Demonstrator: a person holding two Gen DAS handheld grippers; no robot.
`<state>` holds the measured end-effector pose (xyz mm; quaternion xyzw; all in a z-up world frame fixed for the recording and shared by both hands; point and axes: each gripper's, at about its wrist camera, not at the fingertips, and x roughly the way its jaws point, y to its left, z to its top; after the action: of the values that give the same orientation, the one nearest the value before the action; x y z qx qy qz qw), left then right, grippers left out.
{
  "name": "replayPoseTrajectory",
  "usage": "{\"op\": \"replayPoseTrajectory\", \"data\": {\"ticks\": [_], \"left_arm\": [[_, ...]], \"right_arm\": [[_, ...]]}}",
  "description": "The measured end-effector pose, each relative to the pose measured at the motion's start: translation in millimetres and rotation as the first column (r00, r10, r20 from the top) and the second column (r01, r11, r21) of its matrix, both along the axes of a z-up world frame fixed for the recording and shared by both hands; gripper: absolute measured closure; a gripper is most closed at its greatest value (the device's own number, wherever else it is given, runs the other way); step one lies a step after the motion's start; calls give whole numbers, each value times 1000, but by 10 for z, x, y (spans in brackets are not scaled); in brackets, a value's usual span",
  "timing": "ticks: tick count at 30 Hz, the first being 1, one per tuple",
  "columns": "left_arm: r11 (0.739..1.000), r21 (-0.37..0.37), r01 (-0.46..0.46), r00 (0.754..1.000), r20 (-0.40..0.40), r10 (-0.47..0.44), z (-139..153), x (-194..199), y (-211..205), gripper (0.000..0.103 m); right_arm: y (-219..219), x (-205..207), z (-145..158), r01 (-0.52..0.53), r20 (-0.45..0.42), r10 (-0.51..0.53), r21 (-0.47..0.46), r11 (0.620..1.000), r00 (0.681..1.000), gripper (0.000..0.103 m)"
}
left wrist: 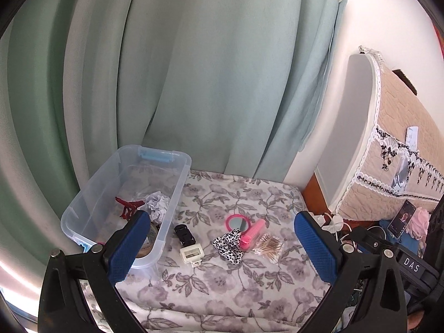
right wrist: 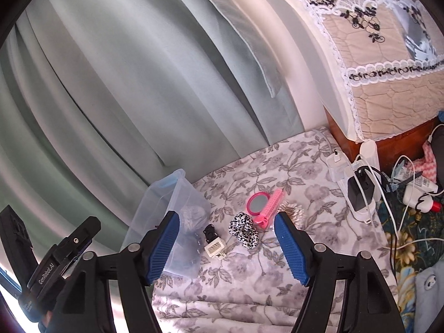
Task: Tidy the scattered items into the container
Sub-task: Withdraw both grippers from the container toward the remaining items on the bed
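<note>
A clear plastic container (left wrist: 181,177) (right wrist: 155,194) sits at the left on the floral bedspread, holding a red hair claw (left wrist: 129,206), a crumpled paper ball (left wrist: 157,204) and a tape roll behind my finger. Beside it lie a black clip (left wrist: 183,234) (right wrist: 209,233), a cream clip (left wrist: 191,254) (right wrist: 214,249), a black-and-white scrunchie (left wrist: 230,244) (right wrist: 244,230), a pink round mirror (left wrist: 238,222) (right wrist: 259,202), a pink comb (left wrist: 253,234) (right wrist: 270,206) and a bag of cotton swabs (left wrist: 269,247) (right wrist: 292,212). My left gripper (left wrist: 222,238) and right gripper (right wrist: 226,241) hover open and empty above them.
A green curtain (left wrist: 194,69) hangs behind the bed. To the right stand a quilted, lace-trimmed cover (left wrist: 399,144), chargers with white cables (right wrist: 360,188), a phone (left wrist: 402,217) and a white bottle with a red cap (right wrist: 424,202). The other gripper's body (right wrist: 55,263) shows at lower left.
</note>
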<state>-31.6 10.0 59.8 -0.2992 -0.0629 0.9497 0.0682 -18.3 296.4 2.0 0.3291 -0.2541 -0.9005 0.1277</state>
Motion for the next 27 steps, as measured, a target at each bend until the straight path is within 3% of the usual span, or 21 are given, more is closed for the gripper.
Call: {"op": "replayPoseTrajectory", "data": {"ticks": [13, 23, 27], "left_arm": [[994, 99, 54, 993, 103, -64, -533, -325, 7, 0], [984, 112, 136, 960, 232, -159, -1104, -681, 242, 0], [984, 76, 163, 946, 270, -177, -1323, -822, 369, 0]], "right_arm": [[228, -207, -464, 73, 79, -73, -2, 997, 994, 29], [200, -486, -993, 44, 203, -45, 10, 999, 978, 29], [159, -612, -1155, 22, 240, -28, 28, 999, 970, 29]]}}
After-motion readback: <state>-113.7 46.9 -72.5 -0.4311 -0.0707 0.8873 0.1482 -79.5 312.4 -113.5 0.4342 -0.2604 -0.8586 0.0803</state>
